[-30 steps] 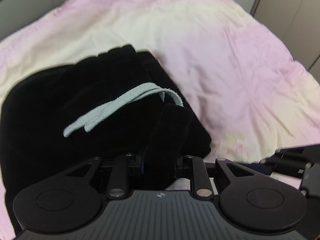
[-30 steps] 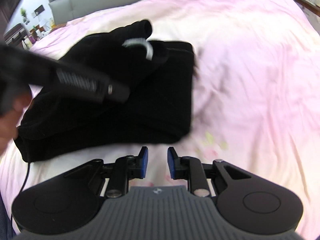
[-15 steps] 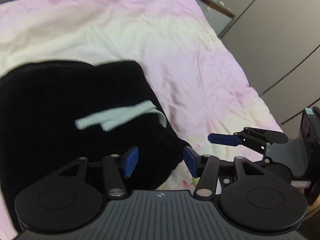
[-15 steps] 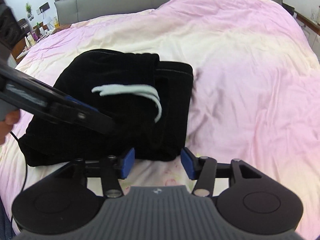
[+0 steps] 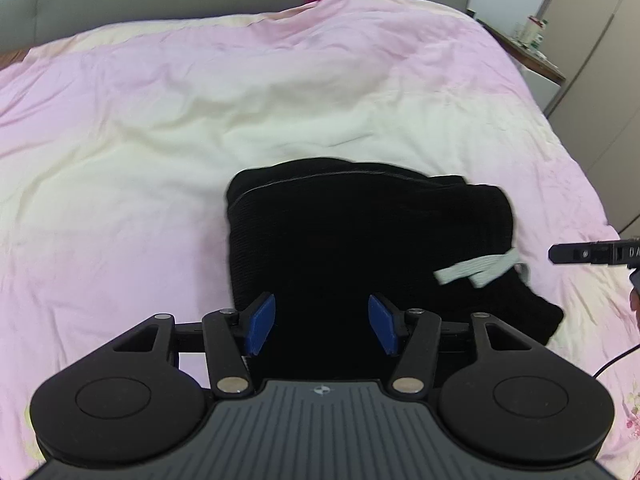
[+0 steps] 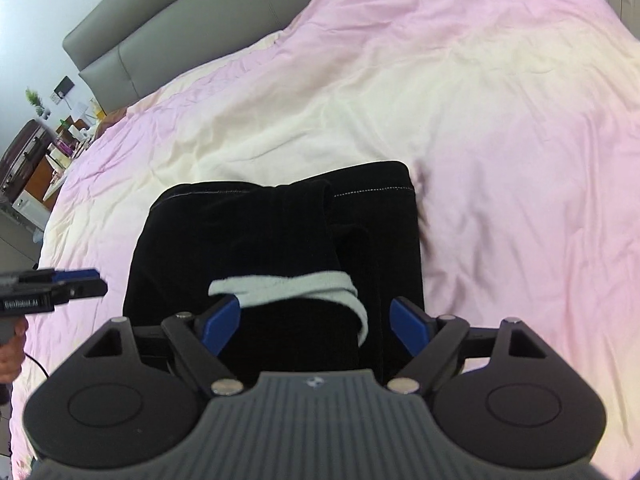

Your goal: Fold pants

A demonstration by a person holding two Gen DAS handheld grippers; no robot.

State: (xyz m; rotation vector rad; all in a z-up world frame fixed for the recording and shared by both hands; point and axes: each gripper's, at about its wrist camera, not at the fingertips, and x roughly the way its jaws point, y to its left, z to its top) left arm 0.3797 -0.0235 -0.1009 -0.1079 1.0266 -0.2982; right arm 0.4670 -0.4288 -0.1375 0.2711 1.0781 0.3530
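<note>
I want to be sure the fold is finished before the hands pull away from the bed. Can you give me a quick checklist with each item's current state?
1. Left gripper free of cloth: ok, open, nothing pinched.
2. Right gripper free of cloth: ok, jaws opening, pads clear of fabric.
3. Pants folded into a compact stack on the bedspread: ok.
4. Drawstring tucked in: not ok, it lies loose on top.
5. Edges squared: not ok, one near corner bulges out.

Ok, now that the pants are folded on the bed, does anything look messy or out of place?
One thing: the pale drawstring lies loose across the top of the folded black pants instead of tucked in, one end curling over the near edge. The fold's right side also looks bunched. The pink bedcover is only wrinkled.
</note>
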